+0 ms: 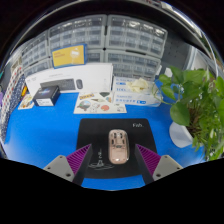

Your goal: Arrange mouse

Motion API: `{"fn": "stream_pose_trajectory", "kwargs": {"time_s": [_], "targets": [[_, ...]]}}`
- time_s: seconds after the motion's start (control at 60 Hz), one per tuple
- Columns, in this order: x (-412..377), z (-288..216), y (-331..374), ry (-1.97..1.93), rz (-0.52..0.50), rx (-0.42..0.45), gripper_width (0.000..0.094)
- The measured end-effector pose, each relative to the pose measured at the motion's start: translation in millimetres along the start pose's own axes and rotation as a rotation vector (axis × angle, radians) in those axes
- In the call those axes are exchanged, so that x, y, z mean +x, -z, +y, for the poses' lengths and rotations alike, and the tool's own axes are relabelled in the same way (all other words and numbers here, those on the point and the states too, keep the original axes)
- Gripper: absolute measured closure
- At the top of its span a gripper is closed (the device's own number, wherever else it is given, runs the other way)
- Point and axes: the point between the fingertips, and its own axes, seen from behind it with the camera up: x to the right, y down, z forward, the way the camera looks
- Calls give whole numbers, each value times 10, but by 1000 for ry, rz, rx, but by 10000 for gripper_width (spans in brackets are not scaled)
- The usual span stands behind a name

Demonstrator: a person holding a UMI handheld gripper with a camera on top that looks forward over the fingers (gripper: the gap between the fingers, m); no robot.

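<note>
Beige mouse (119,147) between open tongs (116,160), gaps both sides.

Potted plant (195,105) crowding the right side.

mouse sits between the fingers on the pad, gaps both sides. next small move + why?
Probably close the hand-held gripper on the mouse. The mouse rests on the black mouse pad between the open fingers, roughly centred, with a gap at each side, so no further advance seems needed.
</note>
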Motion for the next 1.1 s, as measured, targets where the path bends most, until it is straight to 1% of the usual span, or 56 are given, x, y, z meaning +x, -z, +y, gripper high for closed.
{"fn": "stream_pose_trajectory", "kwargs": {"time_s": [0.067,0.183,0.367,0.55,0.75,1.1], "targets": [[-133,-30,269,-12,10,30,75],[-480,-107,770,-29,6,111,72],[-1085,-152,1464,-50,-17,218,74],[-1619,-77,1902,-68,-55,284,75],[-2004,62,2126,-57,-83,305,75],[-2306,289,2228,-47,-92,297,74]]}}
